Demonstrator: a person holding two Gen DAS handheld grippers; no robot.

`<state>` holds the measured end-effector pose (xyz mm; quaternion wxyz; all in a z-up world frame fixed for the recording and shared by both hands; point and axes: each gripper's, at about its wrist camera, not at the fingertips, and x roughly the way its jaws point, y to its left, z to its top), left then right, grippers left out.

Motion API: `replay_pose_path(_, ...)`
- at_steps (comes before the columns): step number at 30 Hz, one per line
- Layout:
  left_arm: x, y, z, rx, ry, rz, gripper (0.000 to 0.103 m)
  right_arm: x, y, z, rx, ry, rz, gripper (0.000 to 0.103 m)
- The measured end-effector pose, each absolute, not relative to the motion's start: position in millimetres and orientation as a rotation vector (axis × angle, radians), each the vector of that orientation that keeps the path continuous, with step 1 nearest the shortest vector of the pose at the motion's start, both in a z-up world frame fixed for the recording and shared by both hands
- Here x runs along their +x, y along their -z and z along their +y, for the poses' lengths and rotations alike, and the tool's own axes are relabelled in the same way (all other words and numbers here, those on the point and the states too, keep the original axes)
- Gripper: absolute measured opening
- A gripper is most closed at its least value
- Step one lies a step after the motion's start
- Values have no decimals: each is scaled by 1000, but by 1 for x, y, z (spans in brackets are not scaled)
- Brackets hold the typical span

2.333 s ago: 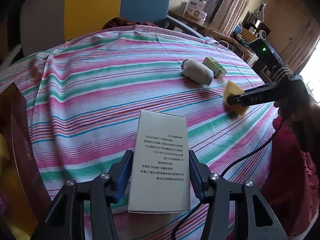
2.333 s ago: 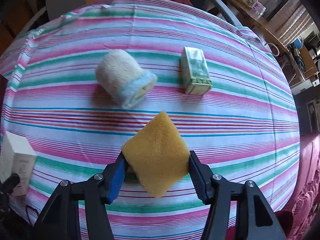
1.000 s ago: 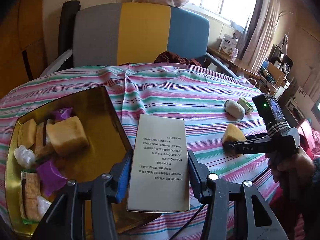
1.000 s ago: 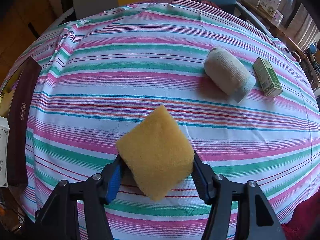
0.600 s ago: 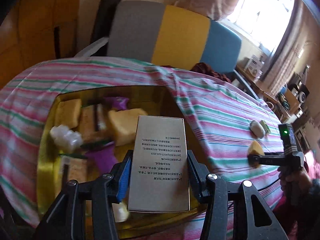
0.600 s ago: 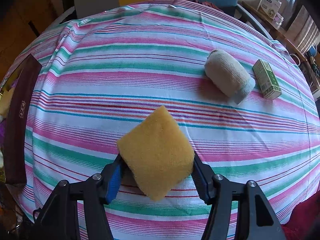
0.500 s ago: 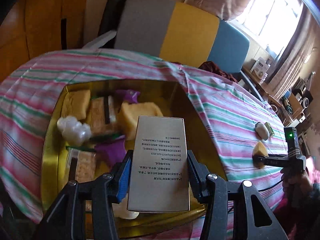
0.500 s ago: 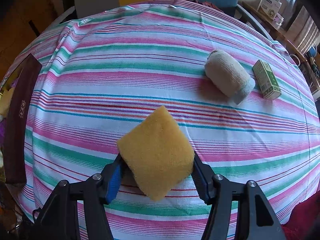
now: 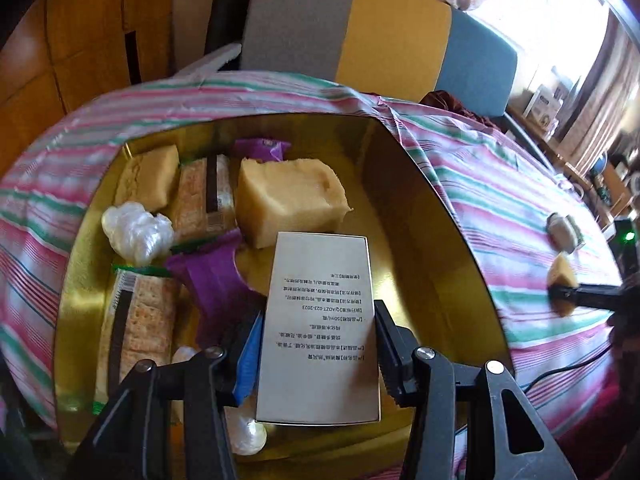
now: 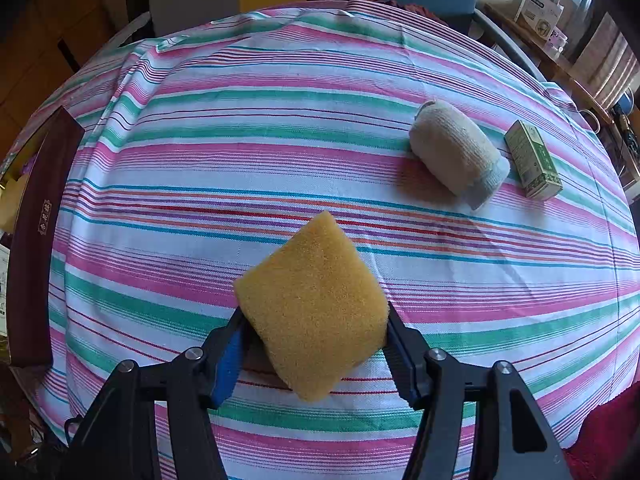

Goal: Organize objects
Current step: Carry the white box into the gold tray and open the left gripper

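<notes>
My left gripper (image 9: 318, 340) is shut on a white carton (image 9: 320, 320) printed with small text, held above the open gold tin (image 9: 424, 208). Inside the tin lie a pale sponge block (image 9: 288, 200), cracker packs (image 9: 204, 196), purple wrappers (image 9: 216, 284) and a crumpled white bag (image 9: 136, 232). My right gripper (image 10: 314, 340) is shut on a yellow sponge (image 10: 312, 304) just above the striped tablecloth (image 10: 280, 152). That gripper and the yellow sponge (image 9: 562, 280) also show at the far right of the left wrist view.
A rolled beige towel (image 10: 456, 152) and a small green box (image 10: 532, 160) lie on the cloth at the right. The tin's dark maroon side (image 10: 36, 240) stands at the left edge of the right wrist view. A grey, yellow and blue chair back (image 9: 360, 32) rises behind the table.
The left gripper has carried the white carton leftward from the cloth to over the tin and a little lower. The right gripper and its sponge have stayed still for the last second.
</notes>
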<state>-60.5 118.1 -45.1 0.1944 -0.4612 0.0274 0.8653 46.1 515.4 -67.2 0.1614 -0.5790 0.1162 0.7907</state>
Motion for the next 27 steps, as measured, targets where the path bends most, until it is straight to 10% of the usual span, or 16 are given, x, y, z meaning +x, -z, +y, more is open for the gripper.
replay_pose_path(17, -58, 11, 79, -1198, -2528, -61, 62, 26, 39, 463, -1555, -2437, 345, 62)
replay_pose_path(27, -64, 6, 48, -1180, -2620, -112, 65, -24, -7, 270, -1600, -2892, -10, 62)
